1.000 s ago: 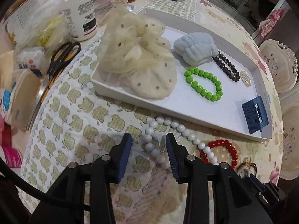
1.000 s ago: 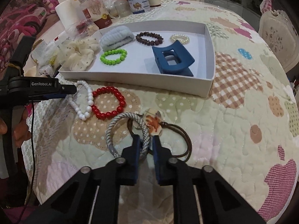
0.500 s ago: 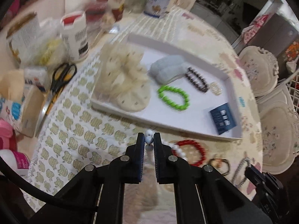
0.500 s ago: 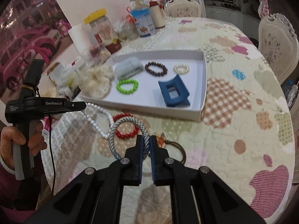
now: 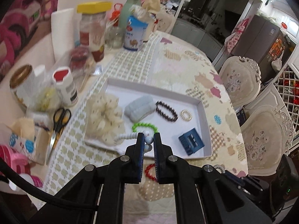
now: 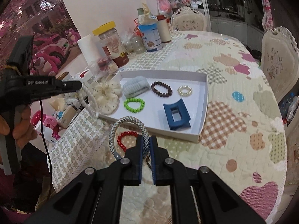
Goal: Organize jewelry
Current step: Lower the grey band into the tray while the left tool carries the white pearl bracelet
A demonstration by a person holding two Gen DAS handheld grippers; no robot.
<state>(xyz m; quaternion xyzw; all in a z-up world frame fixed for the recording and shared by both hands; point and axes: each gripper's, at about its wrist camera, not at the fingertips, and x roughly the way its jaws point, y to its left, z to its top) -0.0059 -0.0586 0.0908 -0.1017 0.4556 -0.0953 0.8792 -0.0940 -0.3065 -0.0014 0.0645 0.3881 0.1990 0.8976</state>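
My left gripper (image 5: pixel 149 140) is shut on a white bead bracelet (image 5: pixel 125 136) and holds it in the air above the near edge of the white tray (image 5: pixel 202 123). In the right wrist view the same bracelet (image 6: pixel 86 99) hangs from the left gripper (image 6: pixel 78 84). My right gripper (image 6: pixel 146 142) is shut on a grey-blue braided ring (image 6: pixel 119 123), lifted off the cloth. A red bead bracelet (image 6: pixel 124 137) lies on the tablecloth. The tray holds a cream scrunchie (image 6: pixel 106 95), a light blue scrunchie (image 6: pixel 135 88), a green bracelet (image 6: pixel 134 104), a dark bead bracelet (image 6: pixel 161 89), a pearl ring (image 6: pixel 185 91) and a blue claw clip (image 6: pixel 176 117).
Jars, bottles and a can (image 6: pixel 151 37) crowd the table's far left. Scissors (image 5: pixel 58 125) and tissue packs (image 6: pixel 61 112) lie left of the tray. Ornate chairs (image 5: pixel 241 78) stand around the right side. A brown hair tie (image 6: pixel 148 161) peeks out between my right fingers.
Both grippers closed on their items and rose well above the table. The white bracelet left the cloth and now hangs over the tray's near edge. The braided ring lifted too.
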